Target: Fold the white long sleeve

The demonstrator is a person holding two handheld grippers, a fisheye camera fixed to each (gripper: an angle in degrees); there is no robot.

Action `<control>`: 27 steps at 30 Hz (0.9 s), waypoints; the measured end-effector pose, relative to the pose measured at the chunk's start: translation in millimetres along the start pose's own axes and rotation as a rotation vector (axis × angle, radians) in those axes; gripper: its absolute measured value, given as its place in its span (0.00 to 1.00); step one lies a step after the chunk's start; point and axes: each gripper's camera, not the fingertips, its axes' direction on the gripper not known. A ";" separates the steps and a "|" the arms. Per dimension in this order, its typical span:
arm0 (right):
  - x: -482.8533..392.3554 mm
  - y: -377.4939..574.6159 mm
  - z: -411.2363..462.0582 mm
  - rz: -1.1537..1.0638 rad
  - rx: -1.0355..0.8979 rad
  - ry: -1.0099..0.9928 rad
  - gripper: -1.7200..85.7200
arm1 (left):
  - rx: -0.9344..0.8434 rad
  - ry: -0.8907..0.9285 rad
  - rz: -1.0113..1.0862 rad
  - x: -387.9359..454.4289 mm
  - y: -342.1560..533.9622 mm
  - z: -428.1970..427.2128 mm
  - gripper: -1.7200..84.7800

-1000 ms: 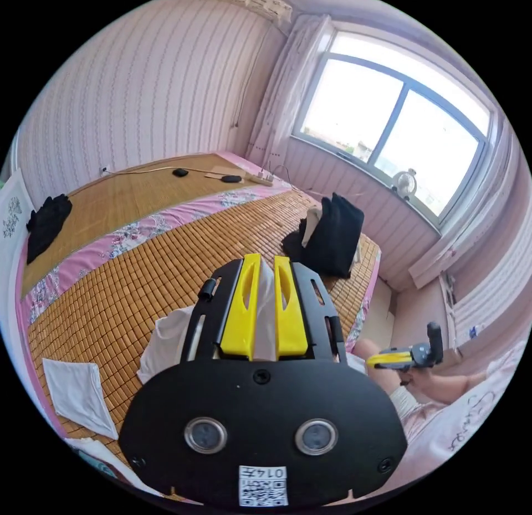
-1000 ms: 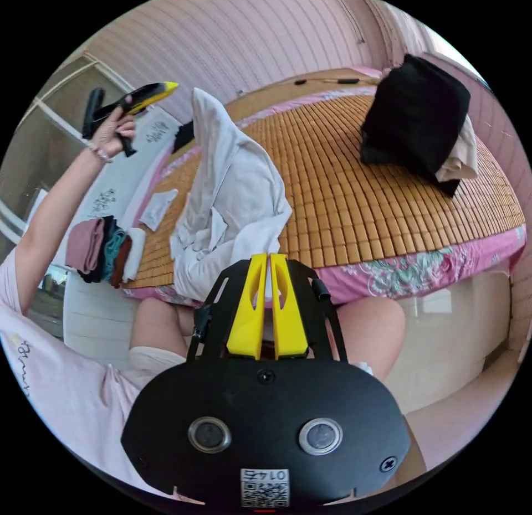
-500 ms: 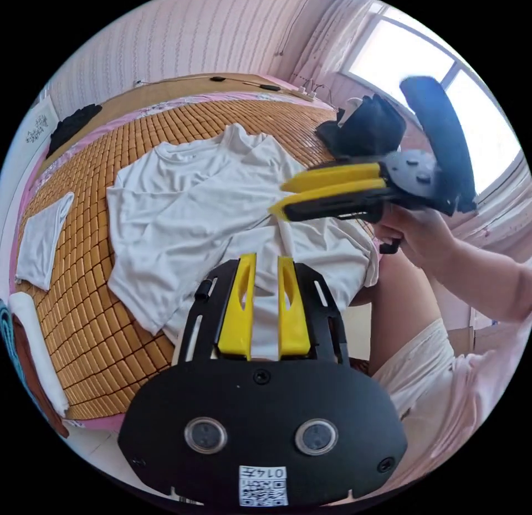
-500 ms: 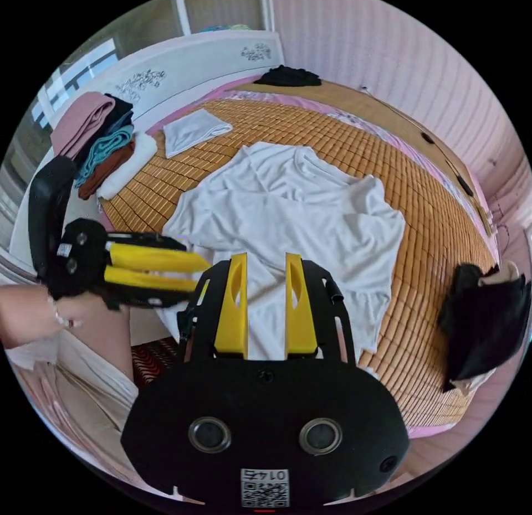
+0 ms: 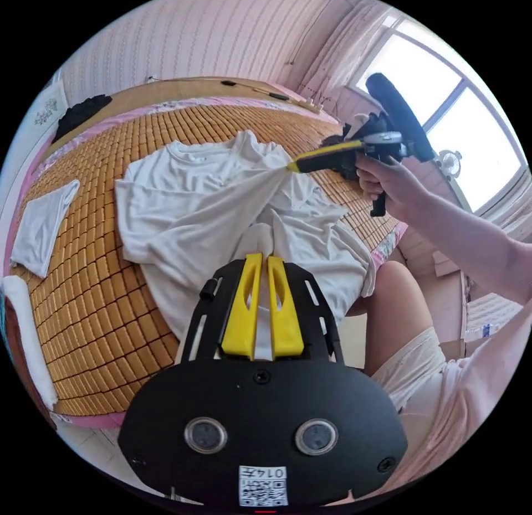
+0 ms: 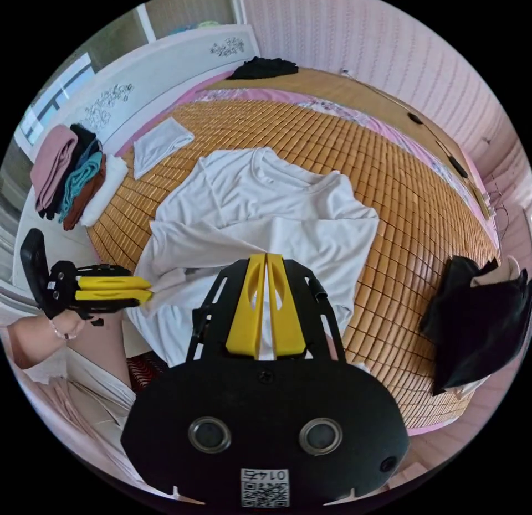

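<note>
Both tools are clamped on the white long sleeve [image 5: 194,205]: left tool [image 5: 260,260] and right tool [image 6: 265,260] at the bed's [image 6: 399,205] near edge.

The white long sleeve [image 6: 260,216] lies spread on the bamboo mat [image 6: 399,205] (both grippers pinch its near edge)

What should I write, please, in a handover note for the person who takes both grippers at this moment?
Left gripper: shut on the white long sleeve, near its lower edge.
Right gripper: shut on the same shirt, on a pinch of cloth at its side.
The shirt lies spread but wrinkled on the bamboo mat, neckline away from the person, hem over the bed's edge.
Done: laid out. Left: smooth it, then all folds.
</note>
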 end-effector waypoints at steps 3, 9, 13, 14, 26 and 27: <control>51.0 21.3 -47.6 0.160 0.100 0.093 0.01 | 0.111 -0.033 -0.078 -32.7 24.1 -60.7 0.01; 122.0 81.2 -102.6 0.470 0.116 0.364 0.04 | 0.119 -0.411 -0.445 -126.1 96.7 -142.0 0.05; 100.1 102.2 -85.4 0.417 0.031 0.287 0.10 | 0.142 -0.410 -0.491 -133.0 123.4 -156.0 0.07; 87.3 103.7 -73.3 0.374 -0.005 0.265 0.11 | 0.126 -0.415 -0.474 -129.1 125.1 -152.6 0.08; 20.5 -38.5 -4.9 -0.041 -0.047 0.200 0.13 | 0.009 -0.205 -0.235 -158.5 14.3 -75.1 0.09; 22.4 -60.3 0.7 -0.057 -0.041 0.200 0.13 | -0.016 -0.206 -0.230 -168.7 -2.5 -62.7 0.09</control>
